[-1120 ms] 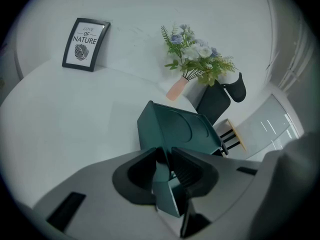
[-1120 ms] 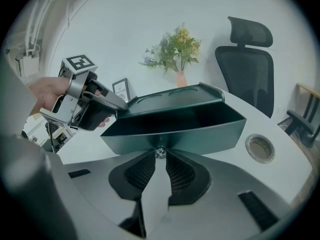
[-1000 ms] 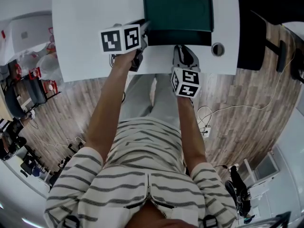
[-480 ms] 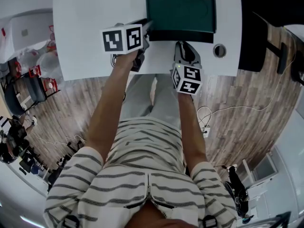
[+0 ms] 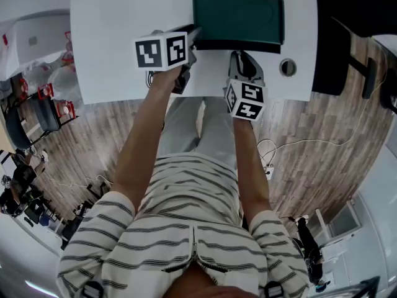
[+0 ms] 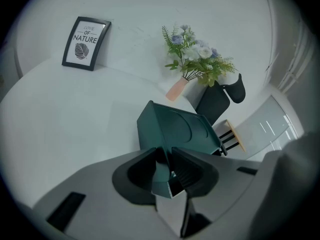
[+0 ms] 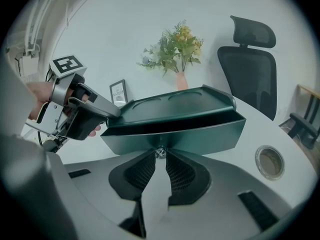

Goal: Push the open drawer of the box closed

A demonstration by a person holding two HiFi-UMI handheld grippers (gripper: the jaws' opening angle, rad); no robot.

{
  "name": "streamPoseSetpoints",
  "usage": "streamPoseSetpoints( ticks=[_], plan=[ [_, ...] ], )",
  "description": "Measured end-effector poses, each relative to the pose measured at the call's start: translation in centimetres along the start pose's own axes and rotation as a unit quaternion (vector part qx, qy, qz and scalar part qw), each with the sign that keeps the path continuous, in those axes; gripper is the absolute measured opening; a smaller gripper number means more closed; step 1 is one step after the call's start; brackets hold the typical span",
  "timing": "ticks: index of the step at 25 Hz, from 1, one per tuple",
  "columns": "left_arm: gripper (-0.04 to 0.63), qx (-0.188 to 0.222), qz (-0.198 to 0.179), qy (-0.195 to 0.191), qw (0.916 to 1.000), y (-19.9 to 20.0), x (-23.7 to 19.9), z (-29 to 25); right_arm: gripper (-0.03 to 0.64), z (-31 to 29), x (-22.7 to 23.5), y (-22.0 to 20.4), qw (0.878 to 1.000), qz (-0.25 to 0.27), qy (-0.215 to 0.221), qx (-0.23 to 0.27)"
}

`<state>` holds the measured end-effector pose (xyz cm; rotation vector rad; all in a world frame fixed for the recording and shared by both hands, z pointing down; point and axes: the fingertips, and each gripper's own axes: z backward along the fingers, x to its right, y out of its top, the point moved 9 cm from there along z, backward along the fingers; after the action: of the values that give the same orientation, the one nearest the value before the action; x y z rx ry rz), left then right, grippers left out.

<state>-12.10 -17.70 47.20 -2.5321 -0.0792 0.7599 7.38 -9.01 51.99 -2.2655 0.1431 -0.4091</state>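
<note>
Your left gripper (image 6: 168,168) is clamped on the box's (image 6: 175,126) near-left corner: brace there so the box cannot slide. At the box's front the drawer (image 7: 200,133) stands partly out. Your right gripper (image 7: 160,160) pinches its knob (image 7: 160,152); push straight in.

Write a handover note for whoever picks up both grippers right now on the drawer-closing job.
Left gripper: shut on the near left corner of the green box, steadying it on the white table.
Right gripper: jaw tips closed on the small knob at the middle of the drawer front.
Drawer state: part way out of the box, with a dark gap showing under the lid.
Done: both grippers are in place.
Left to do: push the drawer straight in until its front sits flush, holding the box, then let go.
</note>
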Motion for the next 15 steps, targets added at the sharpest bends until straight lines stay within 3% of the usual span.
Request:
streamPoseSetpoints(
  ticks=[15],
  plan=[
    [0.101,0.0,-0.004,0.003,1.0,0.0,0.1,0.0,0.075,-1.1,0.2,1.1,1.0,0.005,0.0,0.0]
  ],
)
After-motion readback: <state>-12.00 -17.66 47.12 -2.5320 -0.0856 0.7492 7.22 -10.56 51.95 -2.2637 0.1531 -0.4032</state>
